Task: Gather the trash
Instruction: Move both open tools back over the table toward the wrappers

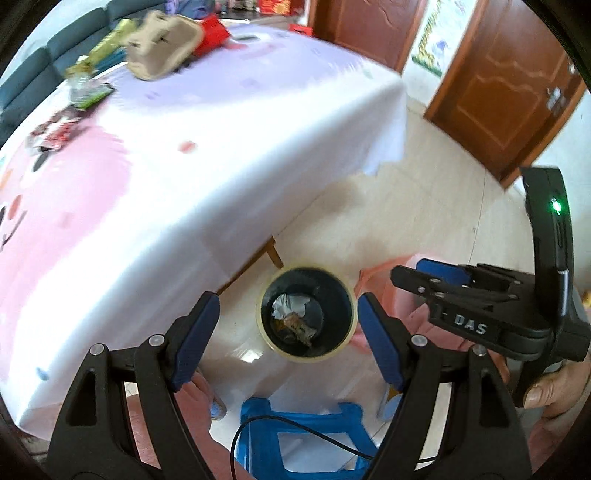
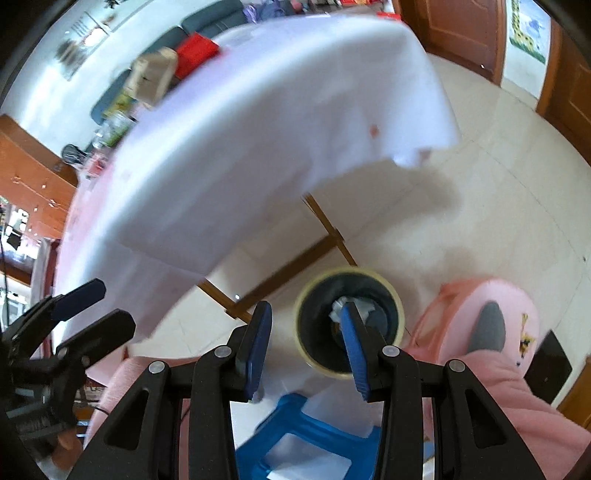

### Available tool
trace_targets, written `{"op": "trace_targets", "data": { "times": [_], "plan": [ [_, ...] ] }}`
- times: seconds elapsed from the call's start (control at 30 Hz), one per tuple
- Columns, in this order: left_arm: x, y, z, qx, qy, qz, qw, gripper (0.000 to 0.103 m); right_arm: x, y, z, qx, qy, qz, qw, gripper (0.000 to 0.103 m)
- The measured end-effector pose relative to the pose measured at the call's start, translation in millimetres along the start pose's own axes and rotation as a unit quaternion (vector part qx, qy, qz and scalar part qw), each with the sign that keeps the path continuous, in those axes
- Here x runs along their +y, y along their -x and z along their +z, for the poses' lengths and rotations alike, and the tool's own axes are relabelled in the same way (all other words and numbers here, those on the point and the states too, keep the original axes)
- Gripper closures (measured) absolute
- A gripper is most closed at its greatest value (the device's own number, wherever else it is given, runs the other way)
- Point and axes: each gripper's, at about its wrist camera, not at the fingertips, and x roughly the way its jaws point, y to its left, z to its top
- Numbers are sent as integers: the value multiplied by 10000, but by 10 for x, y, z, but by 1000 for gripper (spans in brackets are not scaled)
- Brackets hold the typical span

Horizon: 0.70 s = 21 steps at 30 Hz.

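Note:
A dark trash bin with a cream rim (image 1: 263, 332) stands on the floor by the table leg. Crumpled white paper (image 1: 290, 304) and a wrapper (image 1: 299, 328) lie inside it. High above the bin, my left gripper (image 1: 288, 339) is open and holds nothing. My right gripper (image 2: 306, 347) is also open and empty; the bin rim (image 2: 347, 272) shows just past its right pad. Each gripper appears in the other's view: the right gripper (image 1: 421, 271) and the left gripper (image 2: 99, 310). Wrappers (image 1: 55, 133) and a green packet (image 1: 90, 92) lie on the table's far left.
The table wears a white and pink cloth (image 1: 221, 147) whose edge hangs near the bin. A tan carton (image 1: 162, 44) and a red box (image 1: 212, 33) sit at its far end. A blue stool (image 1: 306, 435) stands below me. Pink-clad legs (image 2: 498, 387) are at the right, with brown doors (image 1: 498, 92) behind.

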Motion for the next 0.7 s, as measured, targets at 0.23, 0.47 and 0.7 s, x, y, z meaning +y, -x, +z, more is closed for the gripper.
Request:
{"op": "trace_targets", "data": {
  "times": [0.23, 0.47, 0.7],
  "plan": [
    [495, 475, 183, -107, 210, 315, 9992, 28, 368, 383, 418, -346, 111, 319, 9988, 63],
    [1234, 833, 482, -405, 790, 535, 9946, 28, 1043, 574, 924, -545, 620, 610, 9947, 63],
    [2114, 1159, 753, -811, 1381, 850, 9834, 28, 1833, 457, 1384, -530, 1086, 1065, 9869, 53]
  ]
}}
